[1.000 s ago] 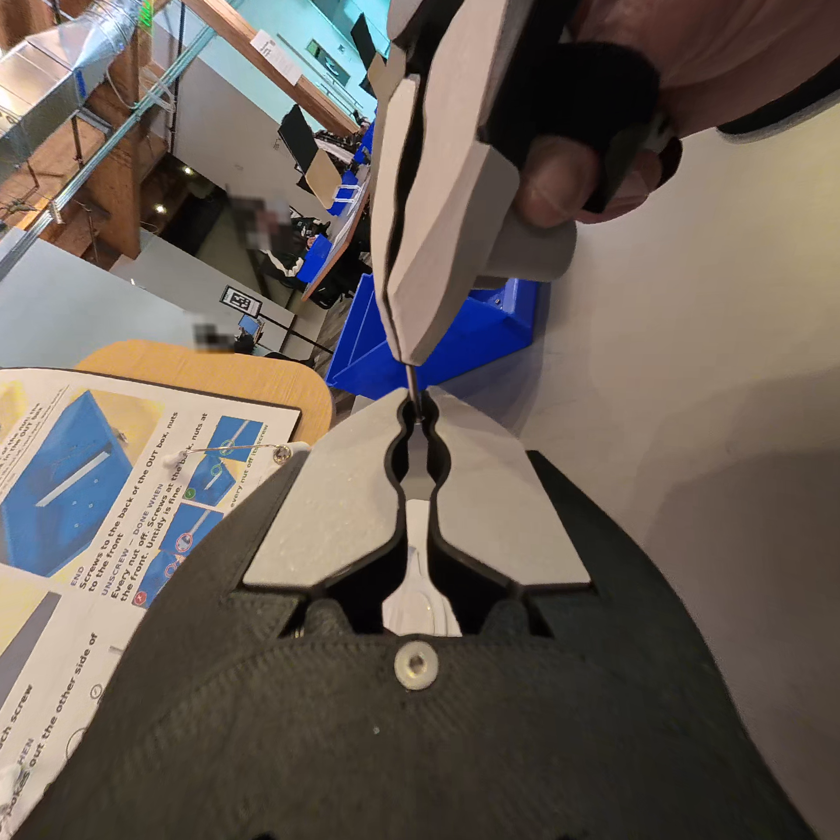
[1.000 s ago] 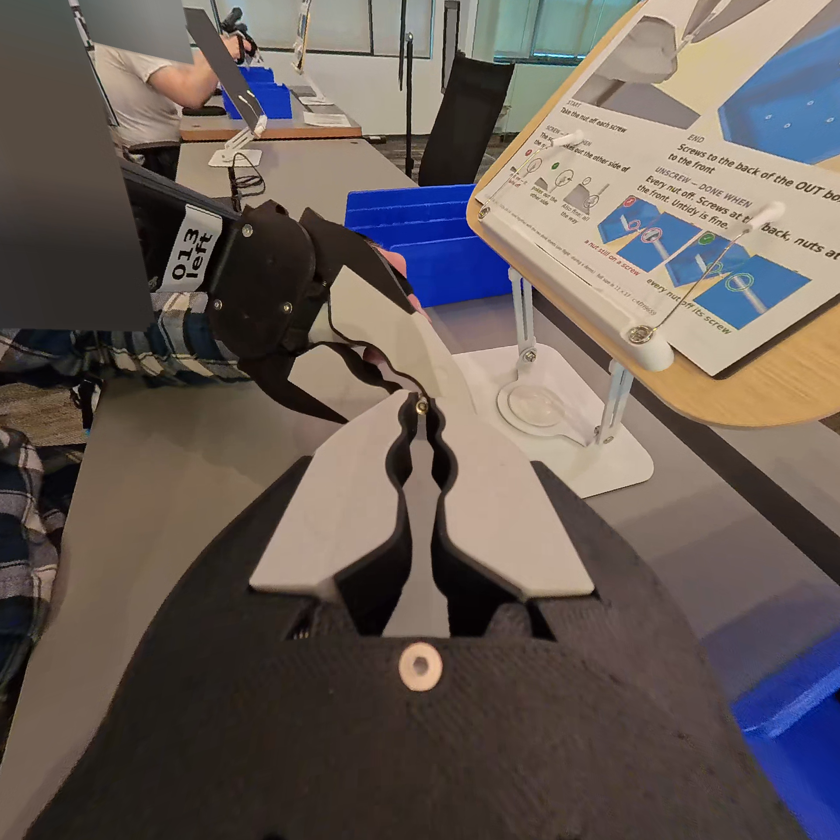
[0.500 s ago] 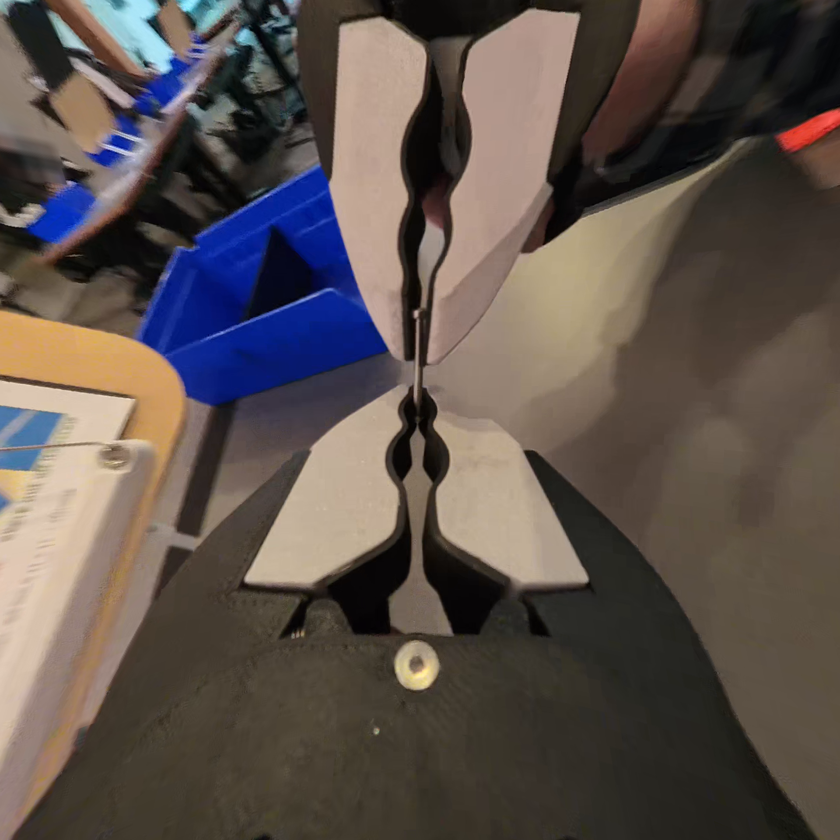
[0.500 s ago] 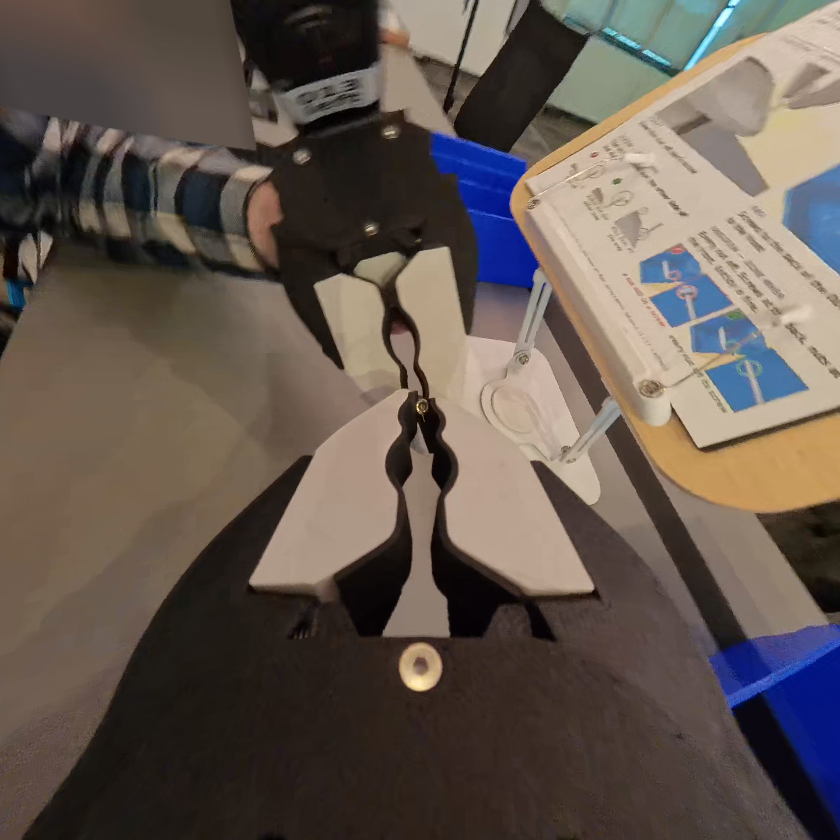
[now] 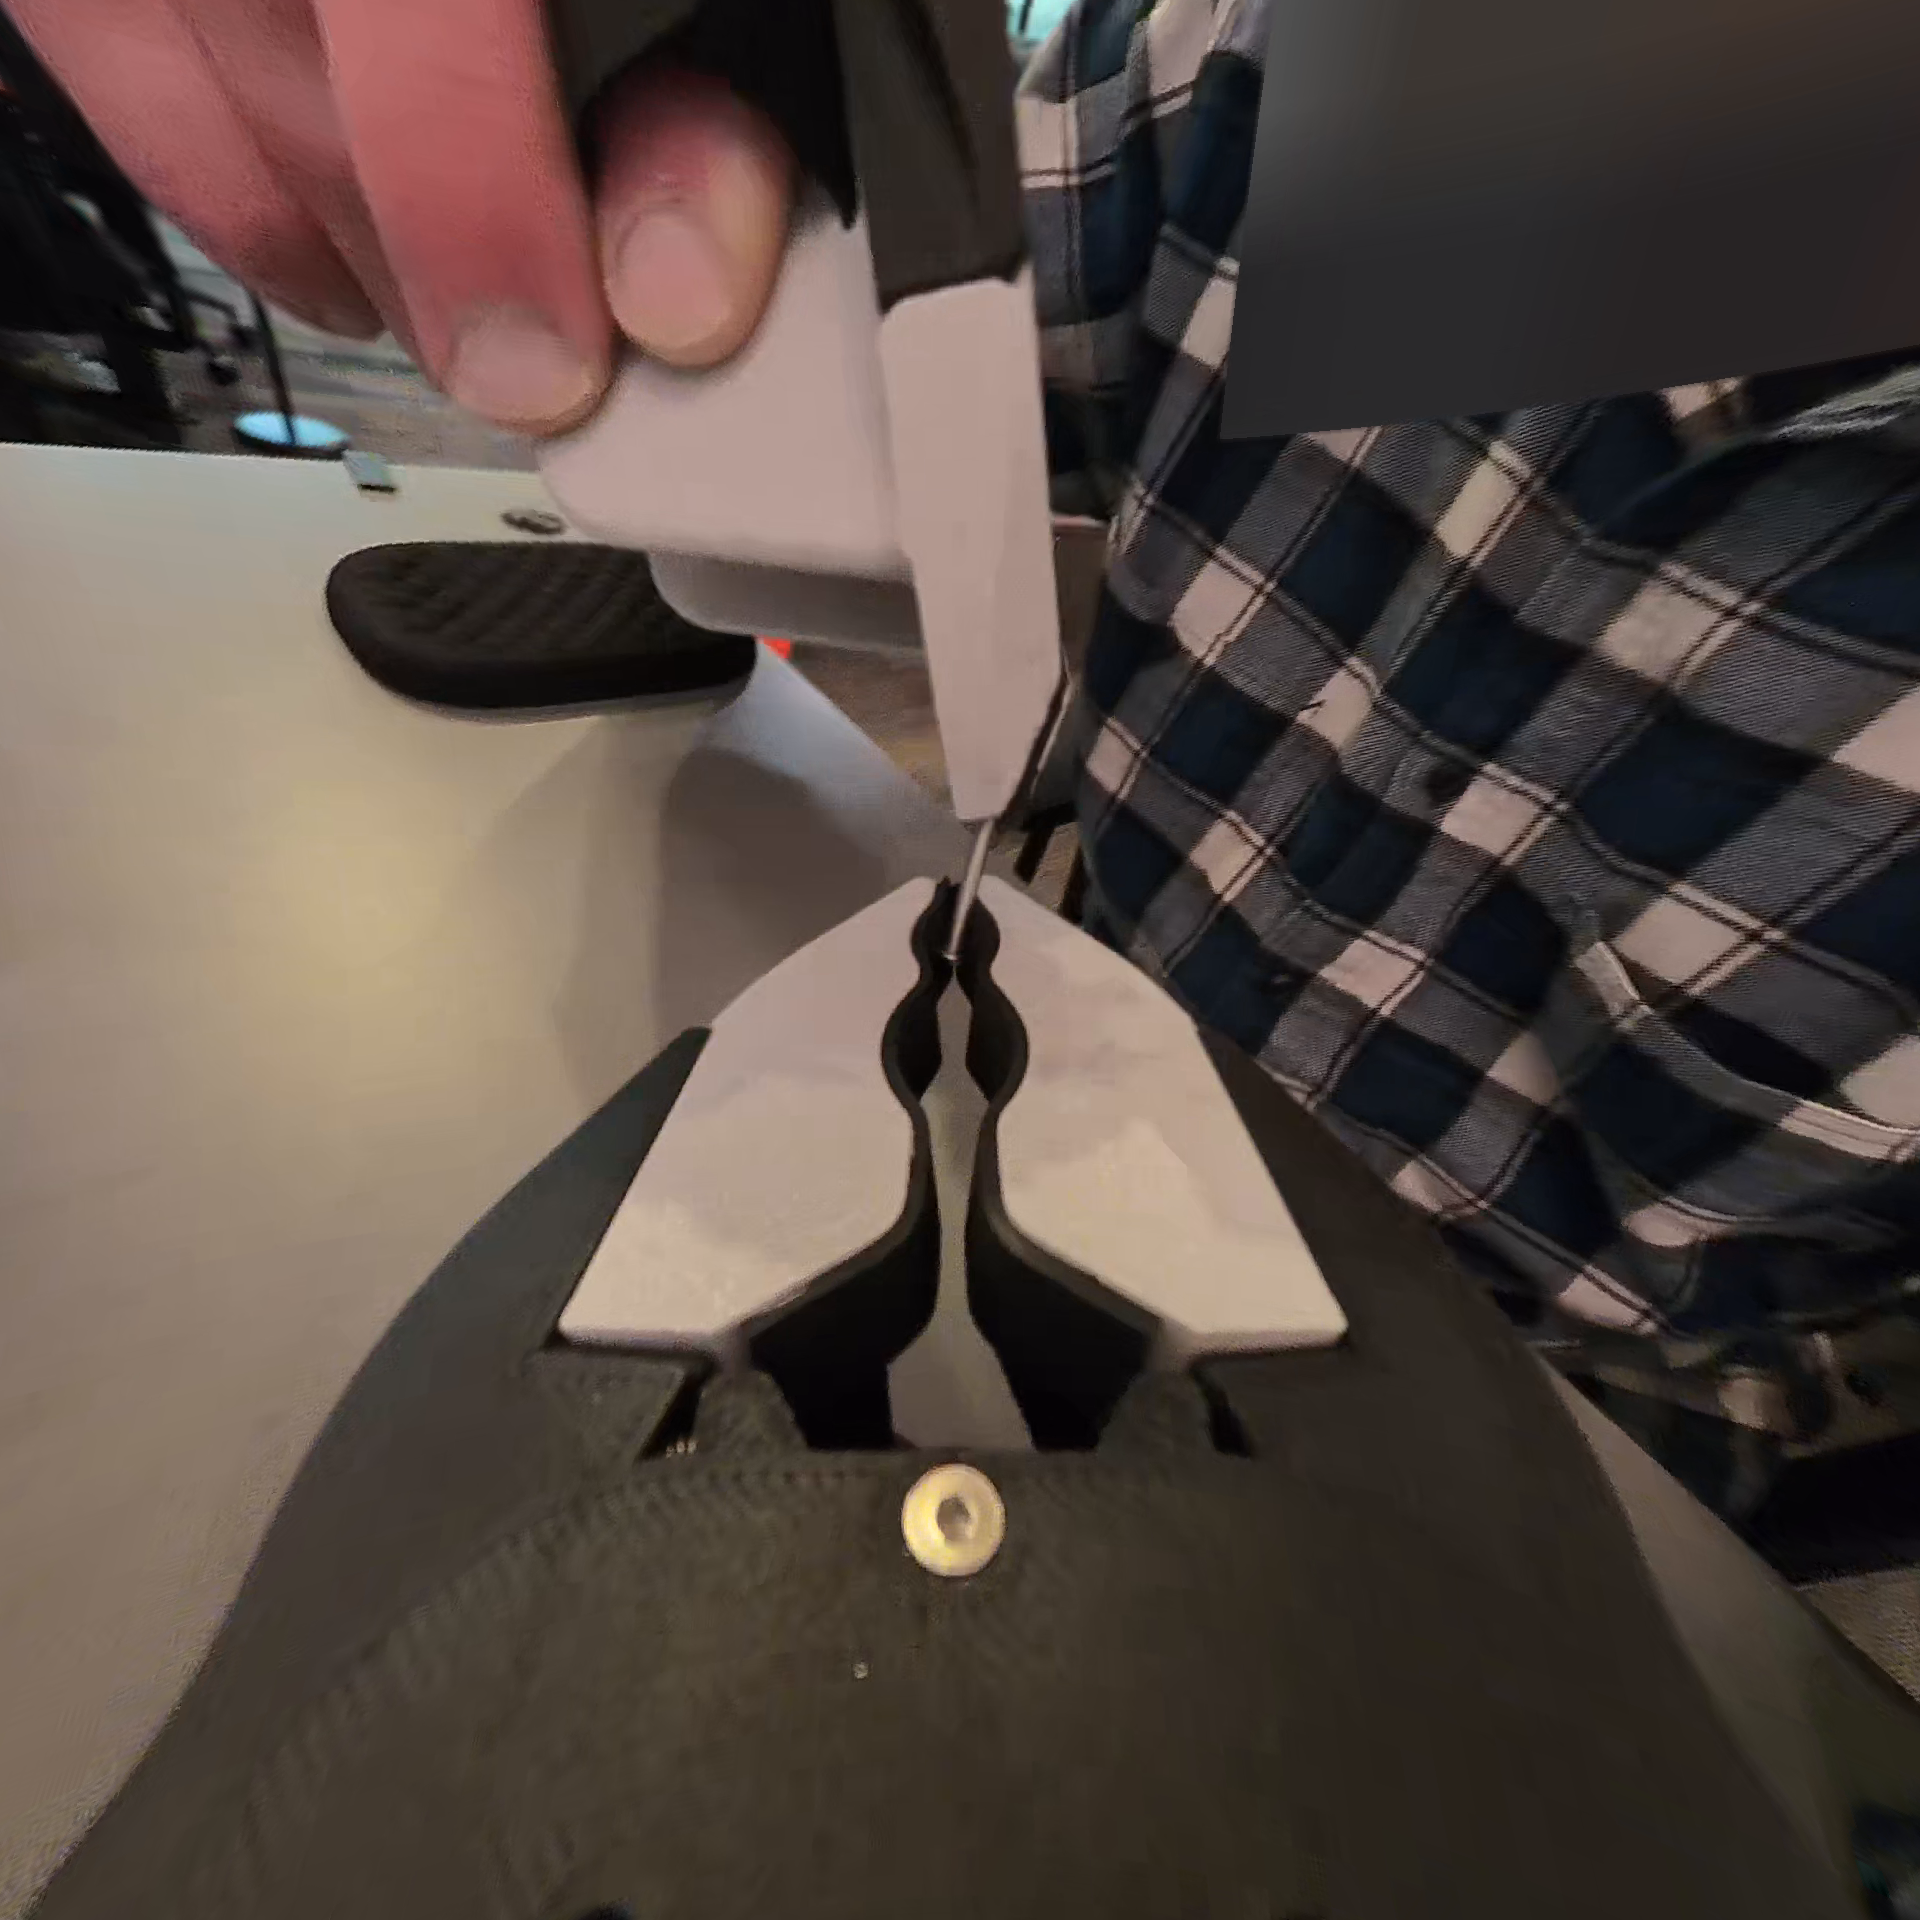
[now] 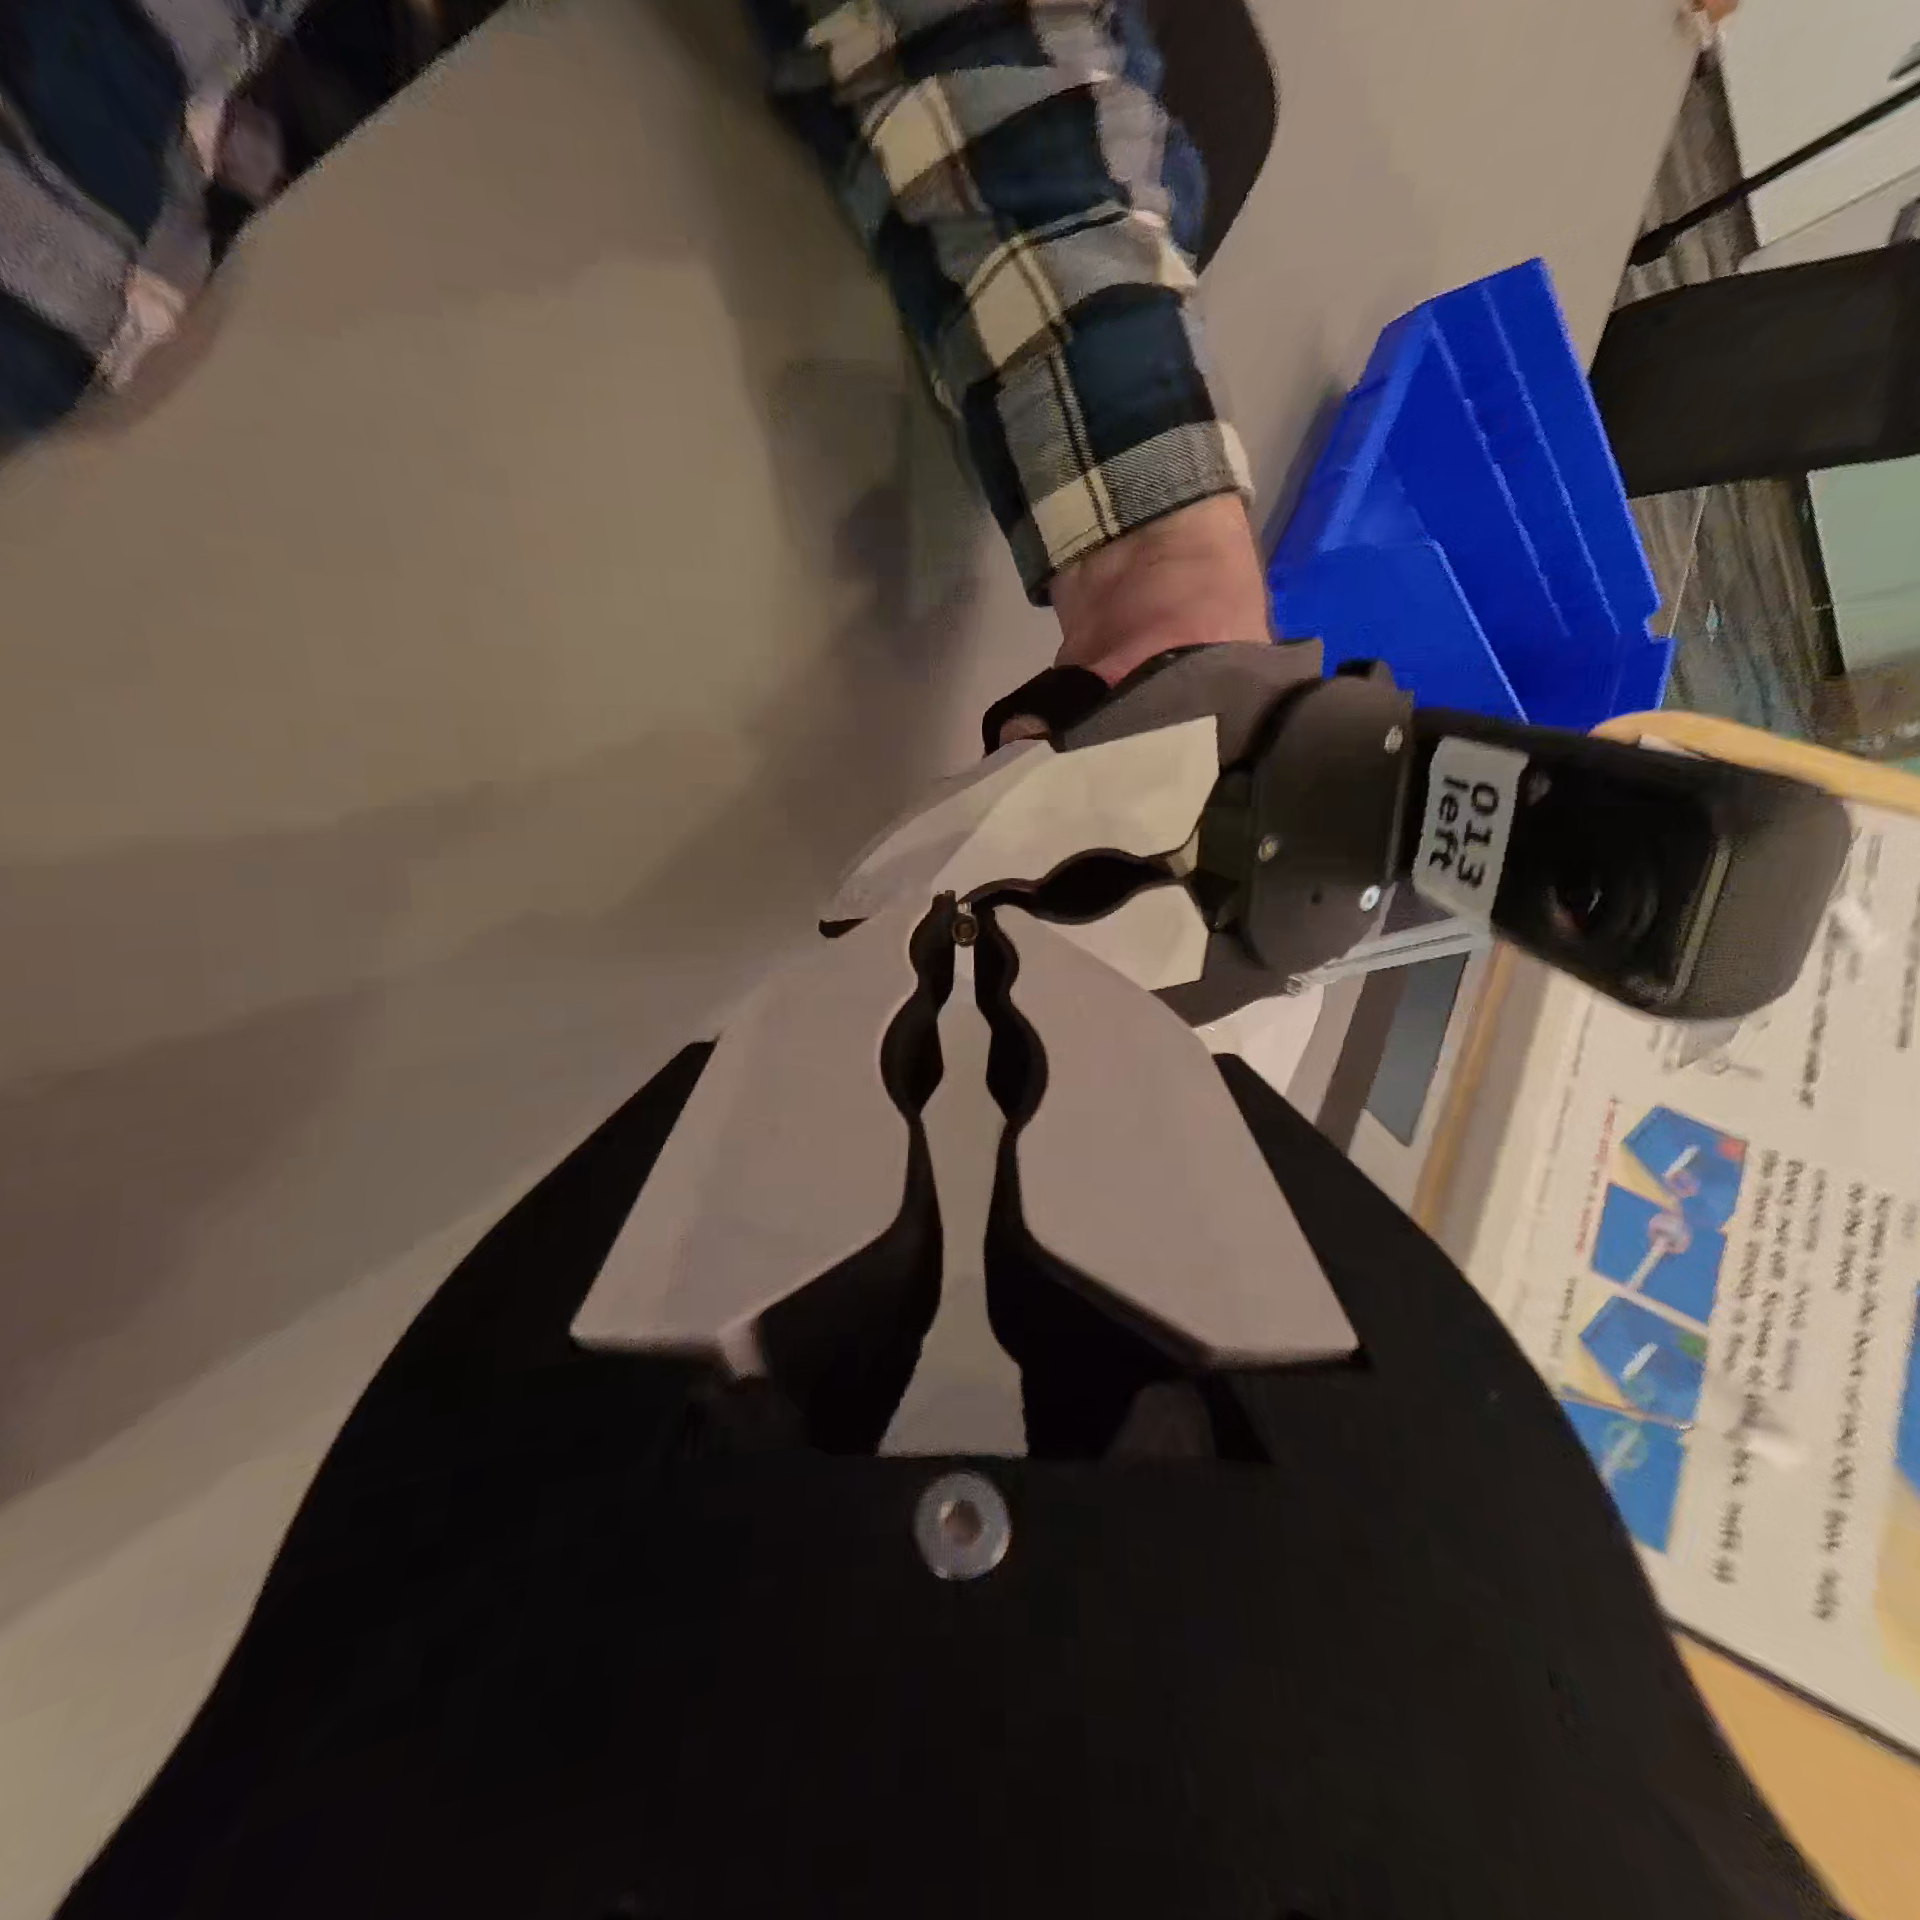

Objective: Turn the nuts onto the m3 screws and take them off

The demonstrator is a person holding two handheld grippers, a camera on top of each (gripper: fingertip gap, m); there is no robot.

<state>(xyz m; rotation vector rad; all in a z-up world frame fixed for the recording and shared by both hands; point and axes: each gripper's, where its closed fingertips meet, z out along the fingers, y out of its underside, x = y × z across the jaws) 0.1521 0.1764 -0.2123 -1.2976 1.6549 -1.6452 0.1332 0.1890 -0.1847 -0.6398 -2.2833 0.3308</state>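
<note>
A: What are the two claws holding?
B: One thin metal screw (image 5: pixel 964 891). The left claw (image 5: pixel 954 925) is pinched narrow on one end, and the right claw (image 6: pixel 961 928) grips the other.
A: What surrounds them?
B: The grey counter (image 5: pixel 260 935) lies beneath, with a blue bin (image 6: pixel 1475 520) beyond the left claw.

A thin silver screw (image 5: pixel 968 883) is pinched at both ends, between the left jaws and the right jaws, above the bench.
</note>
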